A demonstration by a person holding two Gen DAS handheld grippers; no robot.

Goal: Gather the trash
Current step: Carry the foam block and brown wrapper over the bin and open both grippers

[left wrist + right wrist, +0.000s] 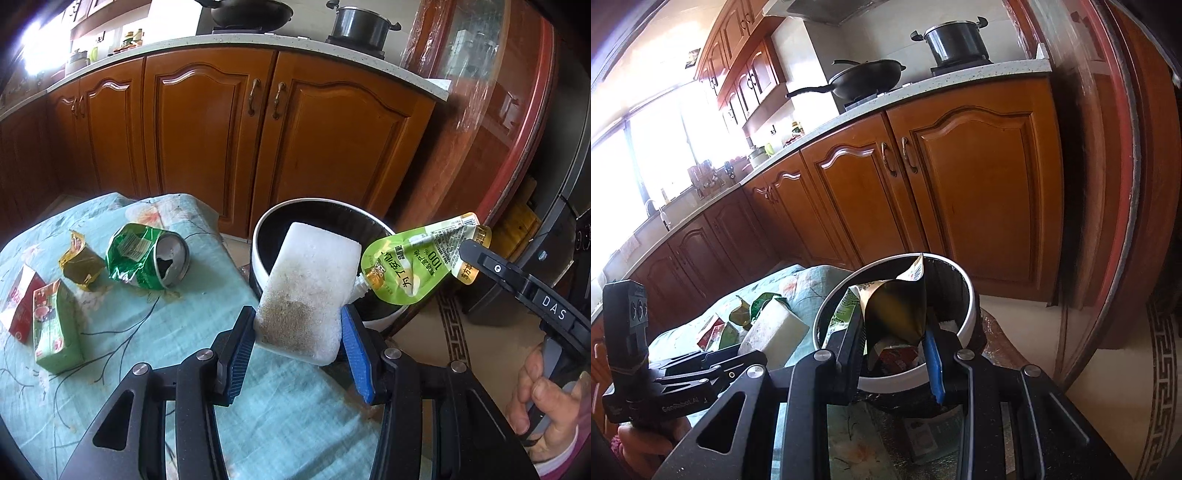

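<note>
Right claw (895, 332) clamped on a crumpled pouch (897, 310) (dark side showing) above the white bin (967, 317).

- Orange-brown wooden base cabinets (207, 122) with arched panel doors ran beneath a pale speckled stone countertop (960, 79)
- A black wok (866, 79) and a dark lidded stockpot (955, 40) stood on the hob
- Bright daylight flooded through the large window (646, 155)
- A cream tiled floor (1115, 365) carried a dark key-pattern border
</note>
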